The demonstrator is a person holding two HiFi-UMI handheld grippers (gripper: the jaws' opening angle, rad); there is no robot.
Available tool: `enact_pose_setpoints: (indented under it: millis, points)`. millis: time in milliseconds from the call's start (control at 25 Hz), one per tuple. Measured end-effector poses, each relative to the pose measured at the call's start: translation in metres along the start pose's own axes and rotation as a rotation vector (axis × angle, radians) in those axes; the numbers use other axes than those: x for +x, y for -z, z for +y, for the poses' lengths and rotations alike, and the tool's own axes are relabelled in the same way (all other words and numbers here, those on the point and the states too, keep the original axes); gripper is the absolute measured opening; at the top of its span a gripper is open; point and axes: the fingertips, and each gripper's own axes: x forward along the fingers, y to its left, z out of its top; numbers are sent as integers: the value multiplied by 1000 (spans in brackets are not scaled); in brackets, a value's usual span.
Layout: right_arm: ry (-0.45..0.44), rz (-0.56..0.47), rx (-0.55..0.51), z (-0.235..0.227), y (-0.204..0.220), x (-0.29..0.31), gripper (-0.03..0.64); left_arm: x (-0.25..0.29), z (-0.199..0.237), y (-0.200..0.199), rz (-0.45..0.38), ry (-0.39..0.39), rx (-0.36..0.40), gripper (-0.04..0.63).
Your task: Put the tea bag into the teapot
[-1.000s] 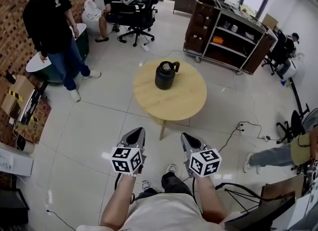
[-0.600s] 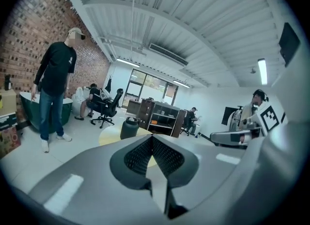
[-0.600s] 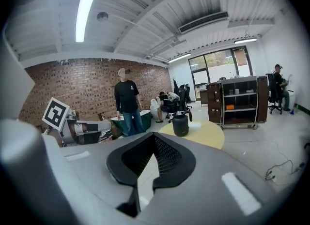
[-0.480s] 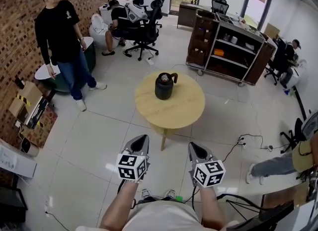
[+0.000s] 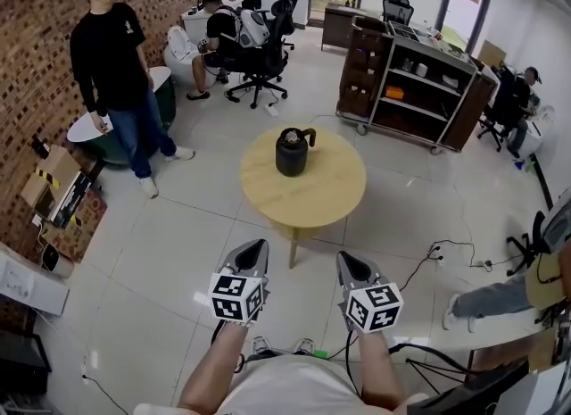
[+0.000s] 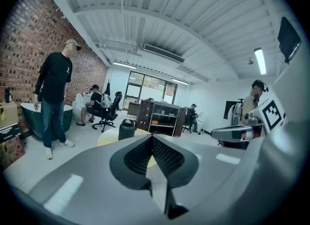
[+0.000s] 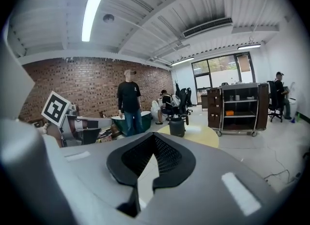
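Note:
A black teapot [image 5: 293,150] with its lid on stands on a round wooden table [image 5: 330,195], ahead of me across bare floor tiles. No tea bag shows in any view. My left gripper [image 5: 256,245] and right gripper [image 5: 343,257] hang side by side over the floor, well short of the table, both pointing toward it. Each is shut with nothing between its jaws. The left gripper view has the teapot [image 6: 127,129] far beyond the closed tips [image 6: 152,137]. In the right gripper view the teapot [image 7: 177,125] stands likewise far past the closed tips [image 7: 155,136].
A person in black [image 5: 116,74] stands at the left by a brick wall. Another person sits among office chairs [image 5: 254,34] at the back. A dark shelf cart [image 5: 415,78] stands behind the table. Cardboard boxes [image 5: 49,186] lie left, cables [image 5: 442,244] right.
The head view has lifted a little, so the table sits slightly higher and smaller in the picture. Both grippers stay shut and side by side, a touch lower in view.

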Motion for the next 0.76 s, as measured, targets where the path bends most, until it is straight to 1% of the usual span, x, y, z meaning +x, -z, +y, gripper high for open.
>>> enact_pose_setpoints:
  millis: [240,760]
  points:
    - [-30,8,-19,7,-3,3,0,-3,-2,0,-5,-12,-5,12]
    - [-41,18,-33,15,-3,3,0,-10,2,-1,-8,-19,-11,12]
